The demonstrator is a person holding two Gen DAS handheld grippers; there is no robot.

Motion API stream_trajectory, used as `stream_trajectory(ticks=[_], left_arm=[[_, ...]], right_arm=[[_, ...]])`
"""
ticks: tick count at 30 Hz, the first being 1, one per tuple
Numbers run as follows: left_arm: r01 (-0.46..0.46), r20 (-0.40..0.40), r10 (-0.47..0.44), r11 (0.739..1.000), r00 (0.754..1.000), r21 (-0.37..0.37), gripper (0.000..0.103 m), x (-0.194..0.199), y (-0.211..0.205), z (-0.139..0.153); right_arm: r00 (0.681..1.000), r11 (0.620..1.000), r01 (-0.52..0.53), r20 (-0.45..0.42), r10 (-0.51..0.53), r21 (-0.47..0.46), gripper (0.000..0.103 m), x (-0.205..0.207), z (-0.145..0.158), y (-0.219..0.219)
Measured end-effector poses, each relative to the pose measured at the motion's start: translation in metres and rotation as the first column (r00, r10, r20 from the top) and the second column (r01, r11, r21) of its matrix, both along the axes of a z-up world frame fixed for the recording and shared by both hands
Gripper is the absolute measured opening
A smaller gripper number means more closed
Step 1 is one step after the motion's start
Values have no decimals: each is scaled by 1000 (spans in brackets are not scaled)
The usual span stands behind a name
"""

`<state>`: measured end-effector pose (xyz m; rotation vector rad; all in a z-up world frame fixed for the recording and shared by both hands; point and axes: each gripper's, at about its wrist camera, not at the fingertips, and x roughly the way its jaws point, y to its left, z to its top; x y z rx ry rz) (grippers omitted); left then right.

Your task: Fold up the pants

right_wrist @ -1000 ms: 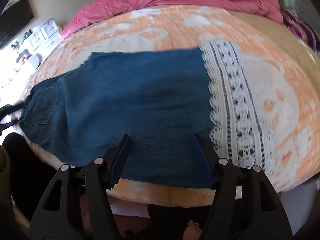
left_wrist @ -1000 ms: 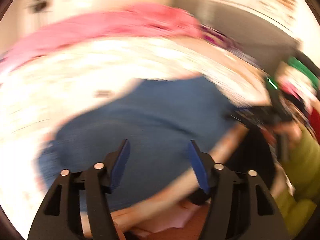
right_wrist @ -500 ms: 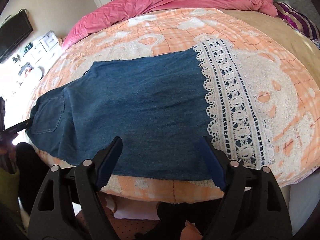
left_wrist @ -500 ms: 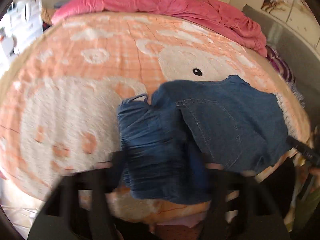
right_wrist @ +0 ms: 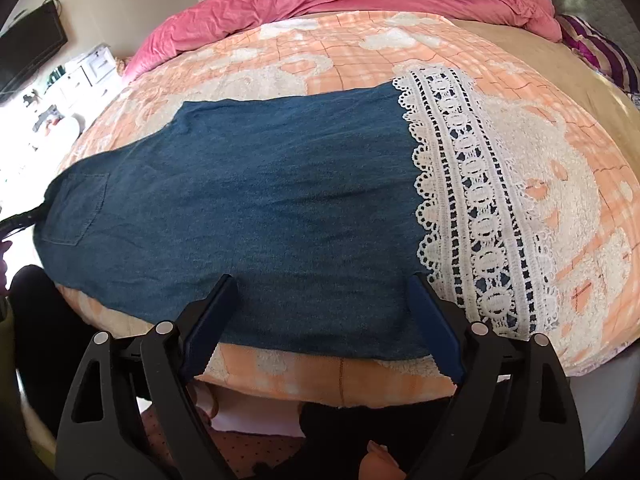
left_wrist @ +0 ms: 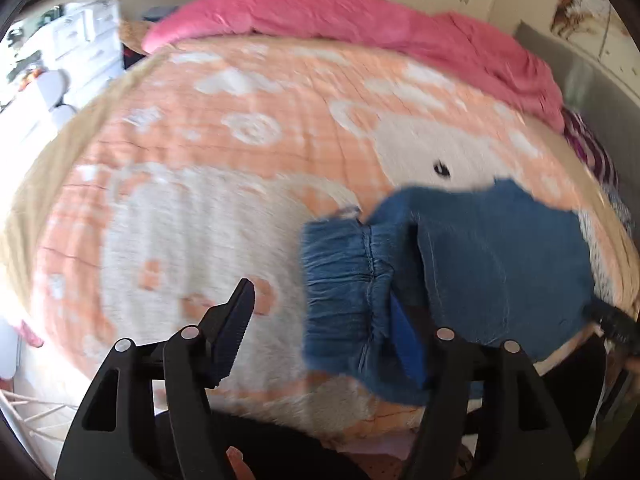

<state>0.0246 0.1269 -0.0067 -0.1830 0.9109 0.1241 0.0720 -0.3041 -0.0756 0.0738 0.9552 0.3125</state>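
Blue denim pants with white lace hem point(right_wrist: 272, 216) flat along near edge of orange-and-white blanket point(right_wrist: 320, 60). Left gripper point(left_wrist: 324, 320) spread at waistband; right gripper point(right_wrist: 320, 312) spread over near edge. Far blanket bare.

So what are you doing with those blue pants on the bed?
A person with a gripper in each hand is folding blue denim pants with white lace hems, laid flat on the peach and white blanket. The left gripper is open at the gathered waistband. The right gripper hangs open over the near edge, gripping nothing.
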Motion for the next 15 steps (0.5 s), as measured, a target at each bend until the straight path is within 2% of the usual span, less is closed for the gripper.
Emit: stream_trajectory(ticks=[4, 7, 10, 12, 15], left_arm=[[-10, 116, 2, 998, 993, 67, 73, -15, -6, 41], [120, 191, -129, 991, 973, 56, 84, 2, -39, 64], [257, 191, -261, 965, 946, 44, 84, 40, -76, 67], [340, 151, -339, 940, 929, 24, 84, 77, -108, 59], [415, 104, -409, 909, 907, -45, 84, 123, -137, 46]], right_arm=[[1000, 999, 17, 25, -18, 51, 80, -4, 10, -7], [997, 998, 34, 61, -38, 62, 80, -2, 20, -11], [993, 995, 65, 89, -71, 77, 80, 7, 33, -26], [991, 994, 85, 101, -91, 63, 80, 15, 40, -35], [986, 991, 117, 112, -123, 64, 80, 33, 50, -56]])
